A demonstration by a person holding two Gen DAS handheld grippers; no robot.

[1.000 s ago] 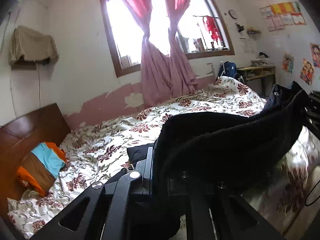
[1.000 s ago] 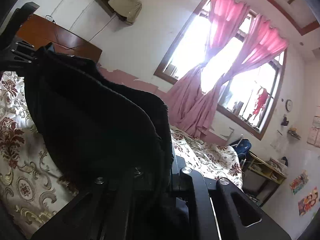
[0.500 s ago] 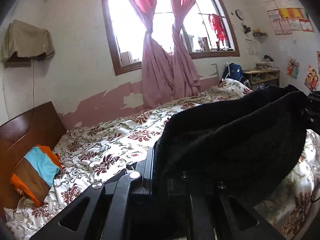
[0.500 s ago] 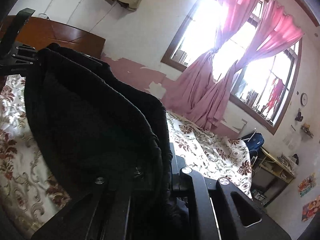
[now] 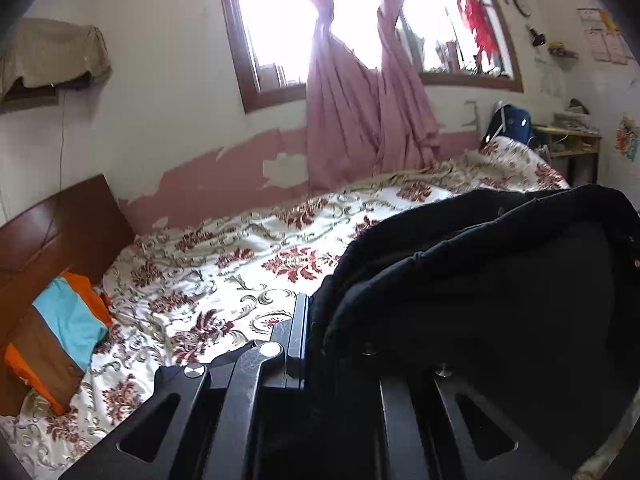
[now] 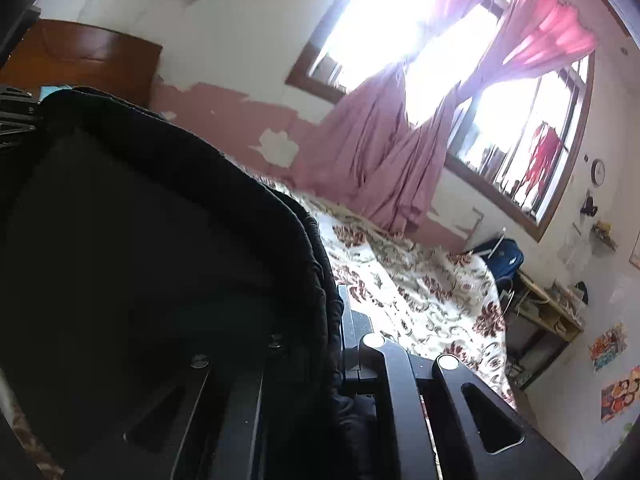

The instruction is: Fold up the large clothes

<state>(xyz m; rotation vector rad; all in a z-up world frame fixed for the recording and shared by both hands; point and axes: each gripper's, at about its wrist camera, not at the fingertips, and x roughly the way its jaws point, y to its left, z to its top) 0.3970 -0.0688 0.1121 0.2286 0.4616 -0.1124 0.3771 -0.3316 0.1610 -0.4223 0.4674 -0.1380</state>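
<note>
Black garment (image 5: 480, 280), clamped by both hand-held grippers, has swung further over the bed (image 5: 240, 264).

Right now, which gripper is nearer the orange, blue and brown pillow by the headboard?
Left. The left gripper, shut on the black garment, has the pillow just beside it; the right gripper holds the garment's far end.

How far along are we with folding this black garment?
Done: both grippers have a grip; left gripper and right gripper are shut on the black garment. In hand: it hangs bunched between them above the floral bedspread. Left: laying it flat and every fold.
</note>
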